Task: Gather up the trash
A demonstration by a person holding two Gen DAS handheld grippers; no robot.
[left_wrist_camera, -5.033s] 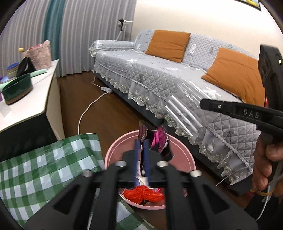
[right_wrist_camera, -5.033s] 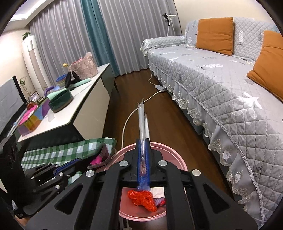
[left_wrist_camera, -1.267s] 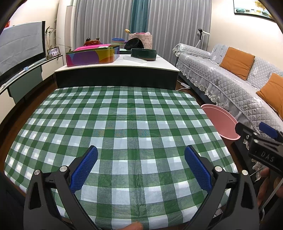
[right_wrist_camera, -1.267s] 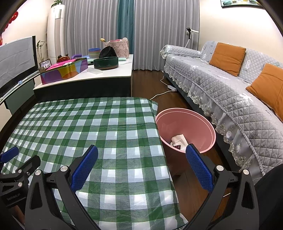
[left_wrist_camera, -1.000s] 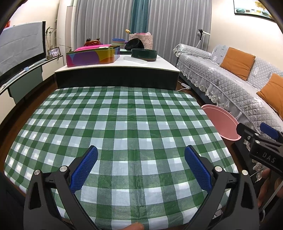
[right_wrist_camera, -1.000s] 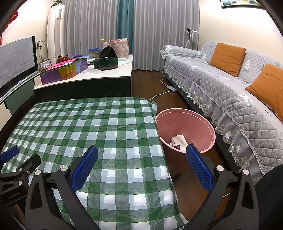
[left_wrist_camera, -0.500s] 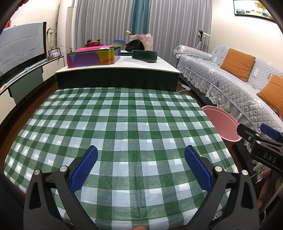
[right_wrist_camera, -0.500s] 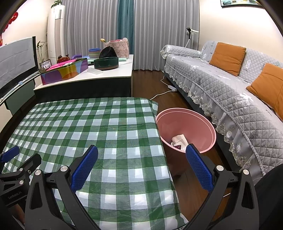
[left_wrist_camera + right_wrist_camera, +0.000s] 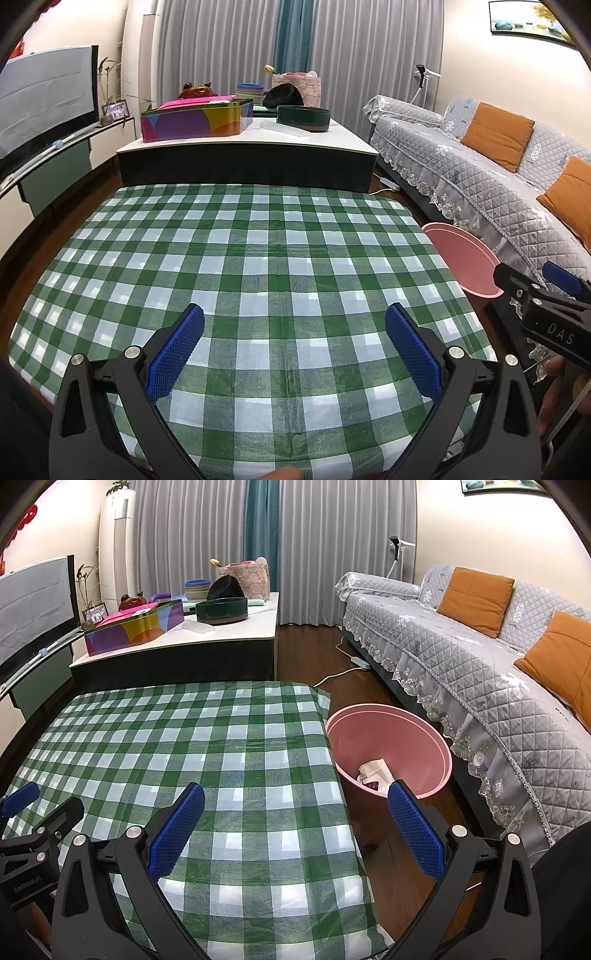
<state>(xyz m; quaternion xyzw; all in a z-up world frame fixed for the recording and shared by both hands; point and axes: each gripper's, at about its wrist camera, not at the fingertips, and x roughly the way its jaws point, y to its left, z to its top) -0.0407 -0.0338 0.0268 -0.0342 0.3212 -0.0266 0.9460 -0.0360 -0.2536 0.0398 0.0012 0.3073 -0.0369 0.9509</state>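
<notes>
Left wrist view: left tool (image 9: 293,349) gapes wide, empty, over the green-checked cloth table (image 9: 258,258); no trash lies there. Right wrist view: right tool (image 9: 295,829) likewise wide and empty. One round pink plastic bin (image 9: 436,738), right of the table, holds light, crumpled white wrapper scraps (image 9: 373,771), likely easily pinched at an edge.

Since five seconds back, both grippers left gripper (image 9: 293,347) and right gripper (image 9: 295,829) released their trash into the pink bin (image 9: 436,738), spread their fingers wide, and pulled back from over it to above the checkered bench (image 9: 258,258).
</notes>
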